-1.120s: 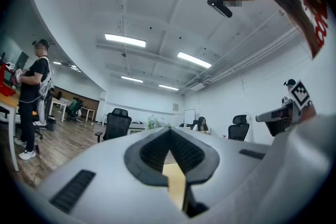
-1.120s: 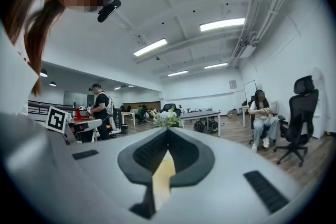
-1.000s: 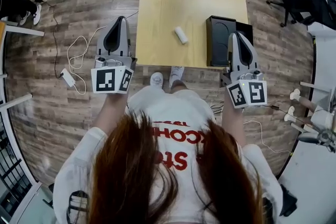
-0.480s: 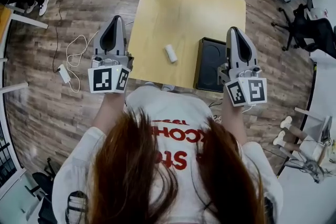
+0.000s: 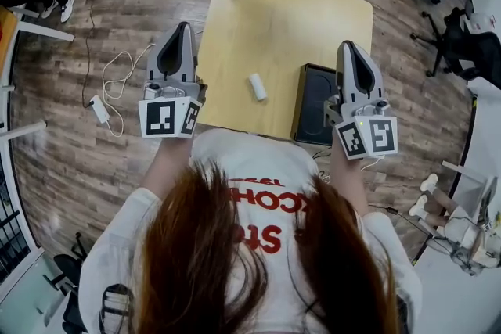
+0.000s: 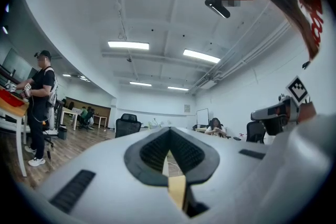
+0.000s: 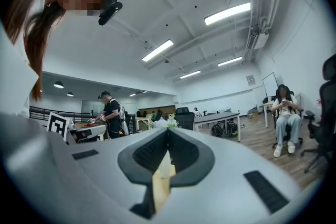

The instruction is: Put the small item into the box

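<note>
Both tongs are closed on nothing: the left tongs (image 5: pixel 182 29) hang off the table's (image 5: pixel 274 12) left edge, the right tongs (image 5: pixel 350 48) above the black box (image 5: pixel 315 102) at the near right corner. The small white cylinder (image 5: pixel 257 87) lies by the near edge, just left of the box. Open one pair before reaching, then pinch across its width, since it looks apt to roll.

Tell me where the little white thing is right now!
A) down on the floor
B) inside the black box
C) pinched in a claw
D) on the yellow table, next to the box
D: the small white item lies on the bare table, apart from the black box and just to its left in the head view.
</note>
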